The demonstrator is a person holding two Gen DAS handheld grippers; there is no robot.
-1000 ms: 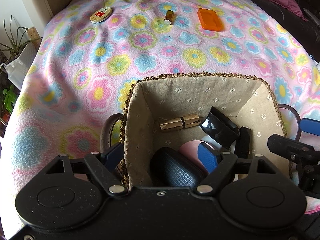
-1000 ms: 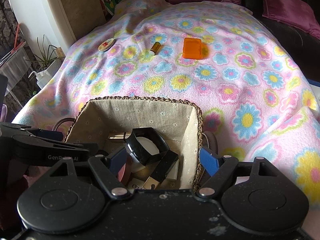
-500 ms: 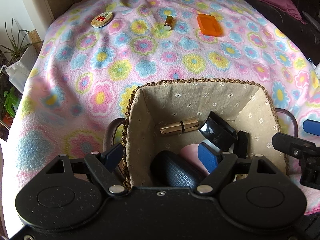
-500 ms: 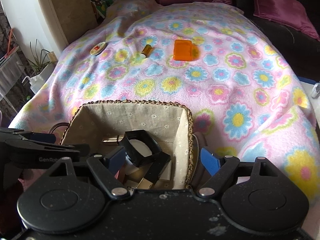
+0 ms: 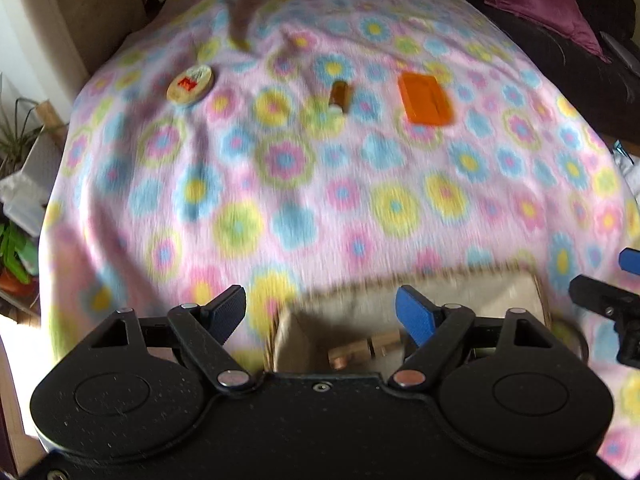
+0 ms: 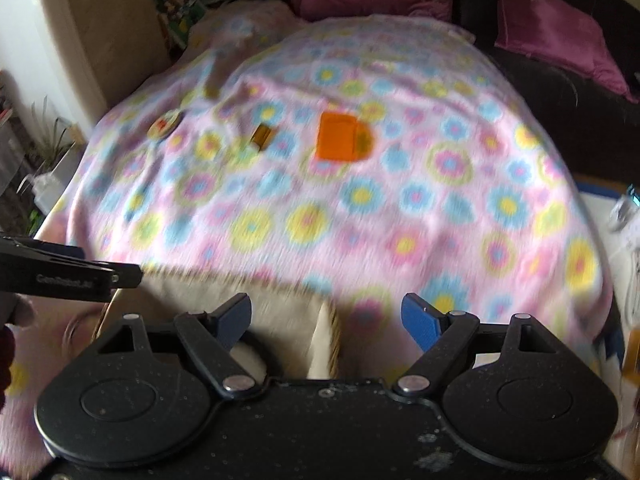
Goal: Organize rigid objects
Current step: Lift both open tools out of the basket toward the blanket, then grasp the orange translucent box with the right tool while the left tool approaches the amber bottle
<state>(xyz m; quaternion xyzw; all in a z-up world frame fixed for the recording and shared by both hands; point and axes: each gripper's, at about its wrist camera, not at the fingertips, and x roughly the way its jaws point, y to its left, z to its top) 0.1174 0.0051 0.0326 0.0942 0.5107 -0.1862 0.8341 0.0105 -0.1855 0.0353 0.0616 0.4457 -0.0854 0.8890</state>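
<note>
Orange box (image 6: 337, 141) is seen lying flat on the blanket (image 6: 400, 216), well ahead past the basket (image 6: 288, 312); right gripper (image 6: 328, 320), spread and empty, looks nearer than left gripper (image 5: 320, 312), also spread.

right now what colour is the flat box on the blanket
Orange; the flat box shows best in the right wrist view.

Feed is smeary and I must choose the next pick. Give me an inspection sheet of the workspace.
Surface: flowered blanket, rumpled.
Job's things: round tin, small brown bottle, orange box loose in a row; lined basket near, a gold tube inside.
Clutter: nothing seen.
Grippers: left gripper and right gripper, jaws open, empty.
Cables: nothing seen.
Surroundings: purple cushions, potted plant.
</note>
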